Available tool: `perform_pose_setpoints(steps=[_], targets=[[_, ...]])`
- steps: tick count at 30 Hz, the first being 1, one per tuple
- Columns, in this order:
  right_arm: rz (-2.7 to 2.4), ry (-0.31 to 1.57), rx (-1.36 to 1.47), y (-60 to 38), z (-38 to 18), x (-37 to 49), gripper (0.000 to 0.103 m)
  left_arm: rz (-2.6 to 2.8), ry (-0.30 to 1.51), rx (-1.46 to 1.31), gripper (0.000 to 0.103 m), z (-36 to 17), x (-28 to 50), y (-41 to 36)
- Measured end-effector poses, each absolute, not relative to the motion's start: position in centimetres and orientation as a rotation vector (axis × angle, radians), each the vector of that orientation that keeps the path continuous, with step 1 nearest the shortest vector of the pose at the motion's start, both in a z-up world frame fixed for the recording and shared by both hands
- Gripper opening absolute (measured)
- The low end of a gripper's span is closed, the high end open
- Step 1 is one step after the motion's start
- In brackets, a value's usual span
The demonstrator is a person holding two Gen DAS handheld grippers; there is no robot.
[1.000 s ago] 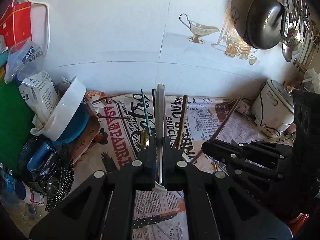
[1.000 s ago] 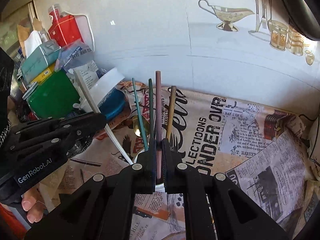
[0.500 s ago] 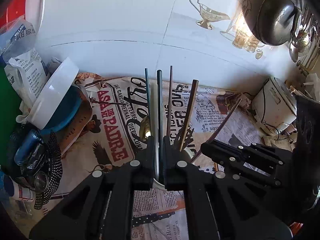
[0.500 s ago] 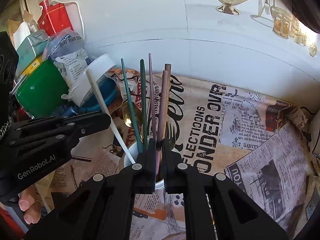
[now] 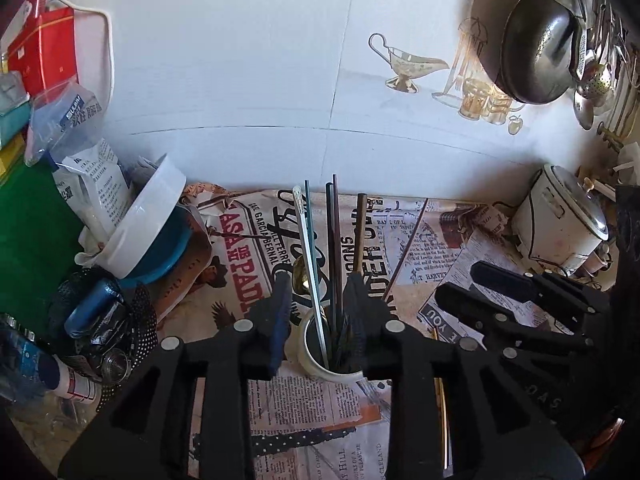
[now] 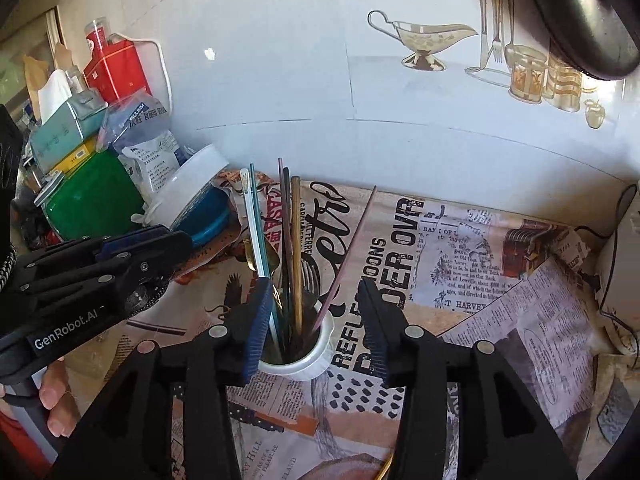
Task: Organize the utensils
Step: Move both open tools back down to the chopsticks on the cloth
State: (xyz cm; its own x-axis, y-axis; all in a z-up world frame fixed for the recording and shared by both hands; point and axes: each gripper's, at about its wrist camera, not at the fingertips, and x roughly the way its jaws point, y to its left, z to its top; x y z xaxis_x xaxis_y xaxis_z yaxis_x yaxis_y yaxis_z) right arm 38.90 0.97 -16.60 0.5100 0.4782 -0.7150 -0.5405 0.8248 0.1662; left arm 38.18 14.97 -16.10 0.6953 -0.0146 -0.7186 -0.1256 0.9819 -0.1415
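both claws gape wide, gripping nothing: left claw (image 5: 318, 304), right claw (image 6: 314, 312). one white cup (image 6: 308, 354) stands on the tabletop (image 6: 460, 240) between each claw's fingers, holding about seven upright sticks (image 6: 295, 248) and one leaning stick (image 6: 348, 256). one gold utensil (image 5: 440, 392) lies under the left claw's right finger.

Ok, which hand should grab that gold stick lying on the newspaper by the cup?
Probably the right. The gold stick lies right of the cup and shows just beneath the right gripper, whose fingers are open. The left gripper, open too, hovers over the cup.
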Motion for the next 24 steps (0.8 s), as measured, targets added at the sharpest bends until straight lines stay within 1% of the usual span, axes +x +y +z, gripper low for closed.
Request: perform_pose_setpoints(steps=[2, 4, 6, 7, 12, 16, 24], targets=[[0.604, 0.814, -0.076, 0.0, -16.1, 38.7, 0.050, 0.067, 0.790, -0.173, 0.042, -15.8, 37.7, 14.4], [0.590, 0.800, -0.082, -0.7, -15.8, 38.6, 0.052, 0.071, 0.785, -0.163, 0.045, -15.7, 37.4, 13.8], [0.580, 0.791, -0.094, -1.6, -15.7, 38.5, 0.052, 0.073, 0.790, -0.157, 0.051, -15.8, 37.1, 13.2], [0.576, 0.790, -0.098, -2.0, -15.7, 38.5, 0.052, 0.072, 0.791, -0.157, 0.052, -15.9, 36.9, 12.8], [0.556, 0.820, -0.108, -4.3, -16.9, 38.3, 0.052, 0.068, 0.813, -0.157, 0.053, -17.1, 36.3, 10.9], [0.519, 0.879, -0.121, -6.5, -19.1, 38.5, 0.052, 0.061, 0.846, -0.165, 0.053, -18.7, 36.0, 9.5], [0.445, 1.052, -0.136, -9.8, -25.6, 38.8, 0.052, 0.066, 0.929, -0.170, 0.053, -22.8, 35.2, 7.1]])
